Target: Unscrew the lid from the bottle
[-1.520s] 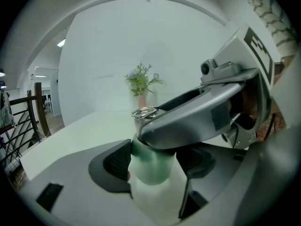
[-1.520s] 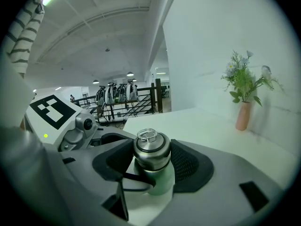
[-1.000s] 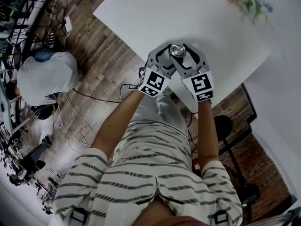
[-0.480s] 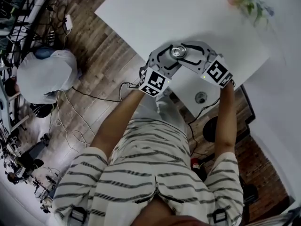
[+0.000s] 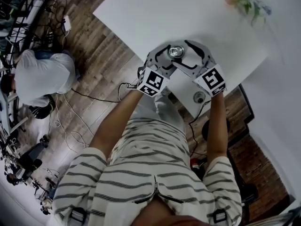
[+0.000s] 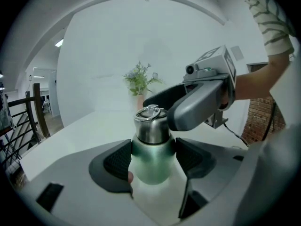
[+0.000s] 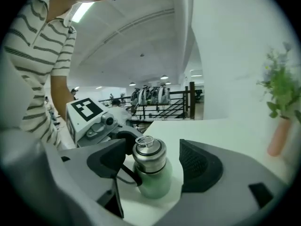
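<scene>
Bottle (image 7: 155,182) stands clamped in left tongs (image 6: 151,157); right tongs (image 7: 153,163), just opened wide, straddle its lid (image 6: 151,126) without touching.

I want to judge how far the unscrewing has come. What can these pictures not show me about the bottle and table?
Every view: threads, under the steel lid.
Head view: green bottle body, hidden beneath lid, left gripper and right gripper.
Left gripper view: lid's right side, behind the right gripper; its fingers have just been opening, lid between them.
Head view: small round object on table, too small.
</scene>
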Action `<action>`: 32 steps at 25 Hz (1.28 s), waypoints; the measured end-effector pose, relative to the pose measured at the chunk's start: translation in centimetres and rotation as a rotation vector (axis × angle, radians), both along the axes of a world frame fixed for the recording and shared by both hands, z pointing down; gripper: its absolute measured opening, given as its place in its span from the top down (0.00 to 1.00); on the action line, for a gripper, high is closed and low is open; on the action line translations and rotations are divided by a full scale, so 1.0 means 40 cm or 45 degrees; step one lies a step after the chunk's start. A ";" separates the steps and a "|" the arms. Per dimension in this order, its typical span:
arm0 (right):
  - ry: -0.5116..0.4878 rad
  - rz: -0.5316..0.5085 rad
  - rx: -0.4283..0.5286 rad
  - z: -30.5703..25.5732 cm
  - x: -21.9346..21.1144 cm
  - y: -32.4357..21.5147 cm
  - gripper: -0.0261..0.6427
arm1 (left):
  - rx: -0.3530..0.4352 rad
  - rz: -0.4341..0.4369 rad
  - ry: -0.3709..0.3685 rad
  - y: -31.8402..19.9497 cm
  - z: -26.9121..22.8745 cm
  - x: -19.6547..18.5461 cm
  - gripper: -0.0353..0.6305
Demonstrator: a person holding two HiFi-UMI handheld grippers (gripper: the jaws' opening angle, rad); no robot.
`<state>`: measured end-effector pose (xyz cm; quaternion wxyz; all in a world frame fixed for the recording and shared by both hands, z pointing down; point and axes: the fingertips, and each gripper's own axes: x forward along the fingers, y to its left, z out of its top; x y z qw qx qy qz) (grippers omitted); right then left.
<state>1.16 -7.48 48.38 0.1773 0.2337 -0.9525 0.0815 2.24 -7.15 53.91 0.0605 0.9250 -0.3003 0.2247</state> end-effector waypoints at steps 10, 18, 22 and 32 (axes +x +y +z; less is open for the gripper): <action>-0.080 0.612 0.020 0.012 -0.004 -0.010 0.52 | 0.005 -0.015 0.001 -0.005 0.002 0.000 0.51; -0.099 0.740 0.050 0.005 -0.003 -0.018 0.58 | 0.003 -0.018 0.003 0.001 -0.001 -0.003 0.51; -0.097 0.697 0.058 0.010 -0.003 -0.015 0.58 | 0.003 -0.018 0.002 0.001 0.003 -0.002 0.51; -0.085 0.342 0.035 0.009 -0.008 -0.005 0.58 | 0.005 -0.009 0.005 0.003 0.002 0.003 0.51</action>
